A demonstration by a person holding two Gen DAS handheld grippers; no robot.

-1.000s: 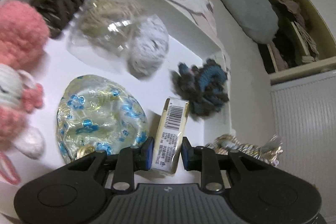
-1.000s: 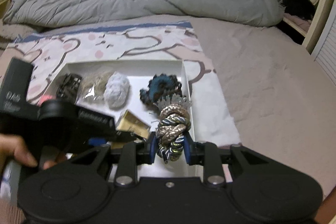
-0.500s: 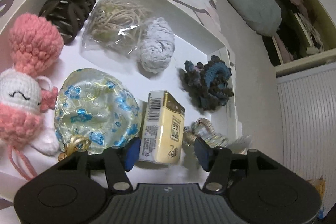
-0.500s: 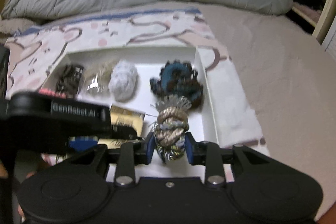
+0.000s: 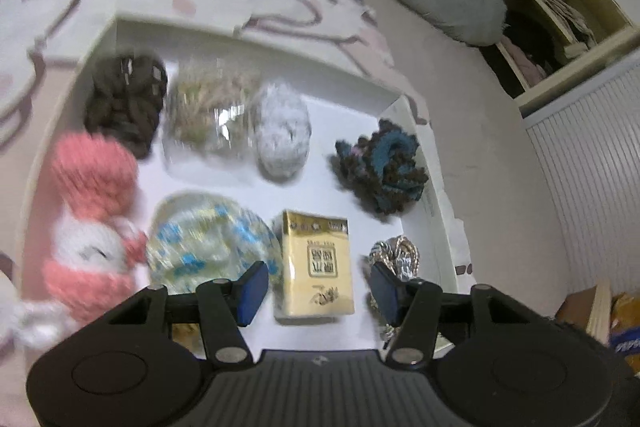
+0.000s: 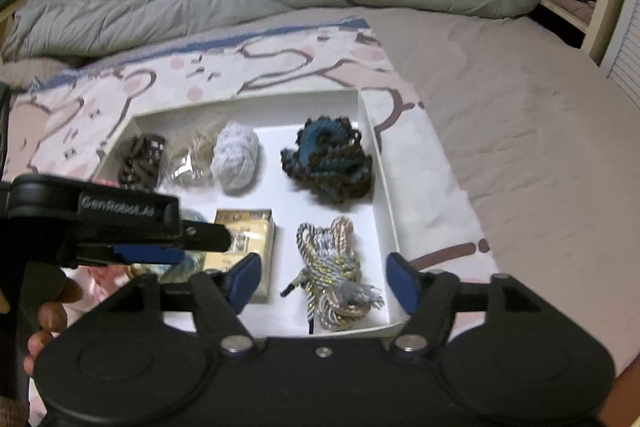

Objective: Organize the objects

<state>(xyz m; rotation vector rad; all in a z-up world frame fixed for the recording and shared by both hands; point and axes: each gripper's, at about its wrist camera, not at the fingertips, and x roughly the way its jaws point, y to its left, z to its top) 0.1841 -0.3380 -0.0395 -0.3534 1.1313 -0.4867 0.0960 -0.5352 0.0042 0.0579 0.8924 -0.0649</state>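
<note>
Both grippers' fingers point(image 5: 253, 287) spread, empty.

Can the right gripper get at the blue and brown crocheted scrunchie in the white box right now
Probably yes. The right gripper is open and empty, and the blue and brown crocheted scrunchie lies uncovered beyond the braided cord bundle, with nothing over it.

Pink crochet doll point(image 5: 92, 227) — motion-blurred, cut by left edge. Blue-patterned pouch point(image 6: 192, 259) — mostly hidden behind left tongs point(image 6: 168, 239).
</note>
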